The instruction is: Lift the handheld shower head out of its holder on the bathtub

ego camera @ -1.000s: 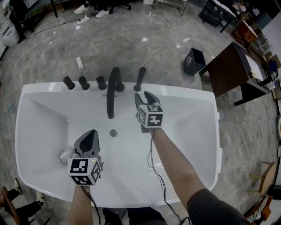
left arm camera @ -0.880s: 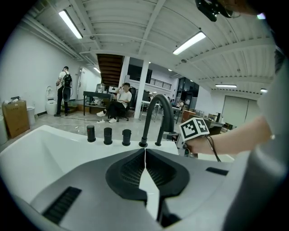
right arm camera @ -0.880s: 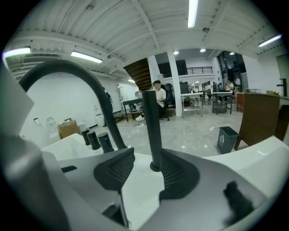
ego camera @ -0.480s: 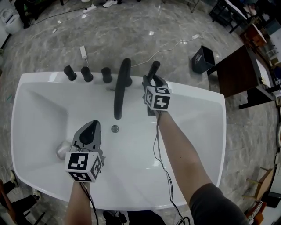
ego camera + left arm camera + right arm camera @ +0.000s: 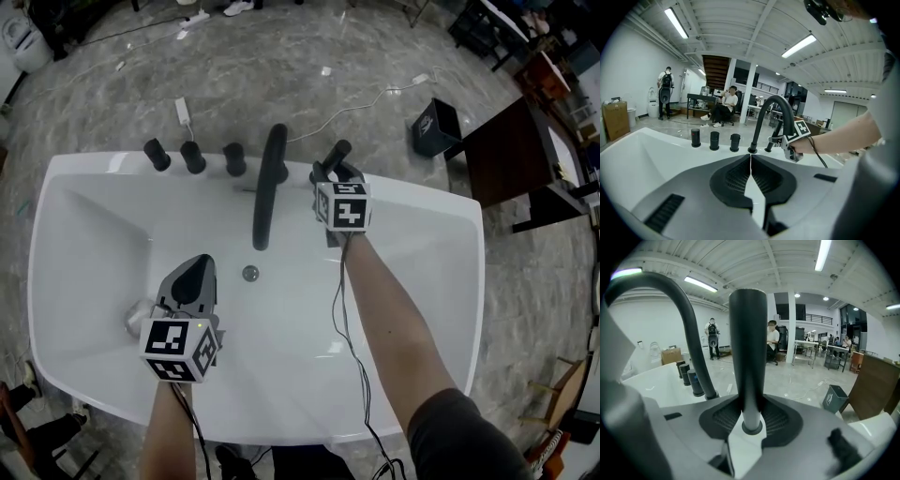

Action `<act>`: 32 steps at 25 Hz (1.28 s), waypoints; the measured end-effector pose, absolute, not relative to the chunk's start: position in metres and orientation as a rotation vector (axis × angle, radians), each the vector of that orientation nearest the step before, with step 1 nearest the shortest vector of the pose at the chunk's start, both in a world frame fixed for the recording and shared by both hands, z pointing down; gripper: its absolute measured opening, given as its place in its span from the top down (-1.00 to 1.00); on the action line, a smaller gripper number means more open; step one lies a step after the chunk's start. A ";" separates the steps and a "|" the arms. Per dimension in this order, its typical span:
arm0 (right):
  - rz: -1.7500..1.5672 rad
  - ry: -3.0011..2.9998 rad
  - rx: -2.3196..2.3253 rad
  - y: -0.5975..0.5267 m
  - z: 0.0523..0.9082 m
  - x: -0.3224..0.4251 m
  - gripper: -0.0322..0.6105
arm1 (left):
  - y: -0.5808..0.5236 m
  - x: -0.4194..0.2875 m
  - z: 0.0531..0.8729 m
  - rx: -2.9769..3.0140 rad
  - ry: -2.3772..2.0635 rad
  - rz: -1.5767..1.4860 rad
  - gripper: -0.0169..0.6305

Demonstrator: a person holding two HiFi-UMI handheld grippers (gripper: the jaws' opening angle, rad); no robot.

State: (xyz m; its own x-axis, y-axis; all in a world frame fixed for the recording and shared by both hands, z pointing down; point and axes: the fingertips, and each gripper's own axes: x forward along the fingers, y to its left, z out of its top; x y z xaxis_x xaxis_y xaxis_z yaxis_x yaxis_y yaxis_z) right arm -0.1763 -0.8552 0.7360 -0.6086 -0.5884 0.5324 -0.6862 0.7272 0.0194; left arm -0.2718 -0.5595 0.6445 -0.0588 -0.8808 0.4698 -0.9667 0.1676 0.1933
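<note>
the white bathtub point(image 5: 441, 309) fills the head view. on its far rim stand, from left to right, three black knobs point(image 5: 194, 157), a black arched spout point(image 5: 267, 187) and the handheld shower head point(image 5: 336, 153).

1. handheld shower head: a black rod, upright, seated in its holder point(image 5: 752, 429) on the far rim, just right of the spout base. it is not lifted out.

2. right gripper point(image 5: 336, 172): reaches over the tub to the far rim and points slightly downward. its jaws have just been closing, with the shower head between them. in the right gripper view the rod stands between the two ribbed pads point(image 5: 780, 420), low on the rod and just above the holder ring. the pads meet the rod on both sides with no visible gap, so the gripper pinches the shower head. the marker cube point(image 5: 345, 206) faces upward. a thin black cable point(image 5: 352, 356) runs back along the forearm.

3. left gripper point(image 5: 200, 262): hangs over the tub interior, left of the drain point(image 5: 250, 273) and well apart from the fittings. the left gripper view shows its jaws pressed together along a thin seam, with nothing between them.

4. surroundings: a small grey object point(image 5: 139, 321) lies in the tub just left of the left gripper; it is too blurred to identify. beyond the tub, on the grey floor, stand a black bin point(image 5: 434, 127) and a dark table point(image 5: 506, 150).
</note>
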 end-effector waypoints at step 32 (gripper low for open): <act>0.129 -2.556 1.481 -0.445 0.415 -0.017 0.47 | -0.291 -0.224 0.436 2.190 -1.751 0.185 0.90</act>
State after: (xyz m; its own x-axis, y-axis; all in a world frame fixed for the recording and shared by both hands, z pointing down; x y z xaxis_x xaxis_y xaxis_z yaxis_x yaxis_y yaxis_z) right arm -0.0167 -0.4455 0.4152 -0.4855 -0.8506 0.2021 -0.8666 0.4987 0.0172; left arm -0.2243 -0.2909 0.4355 0.2363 -0.9233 0.3029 -0.9662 -0.1903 0.1737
